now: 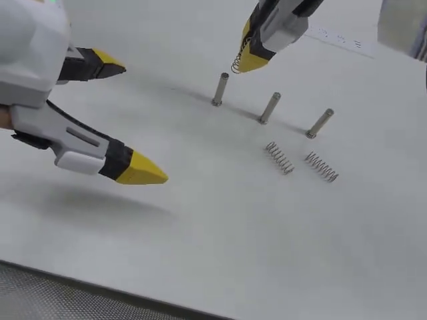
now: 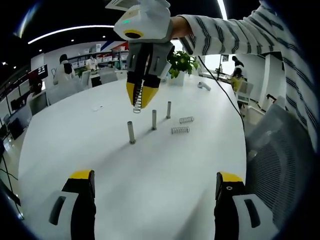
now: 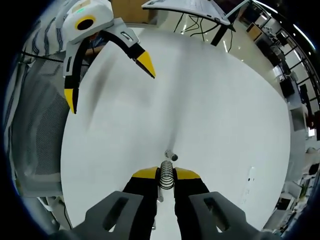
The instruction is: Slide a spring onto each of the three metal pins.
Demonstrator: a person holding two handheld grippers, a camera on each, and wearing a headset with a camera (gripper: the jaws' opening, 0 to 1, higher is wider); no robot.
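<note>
Right gripper view, jaws clamp spring point(image 3: 166, 177) near pin point(image 3: 171, 156), head view, left gripper point(image 1: 141, 122) gaping.

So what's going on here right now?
The right gripper has a spring pinched in its jaws, close above the left-hand pin and not yet on it. That pin, the middle pin and the right-hand pin are all bare. One spare spring and a second spare spring lie on the table. The left gripper hangs open, holding nothing.
</note>
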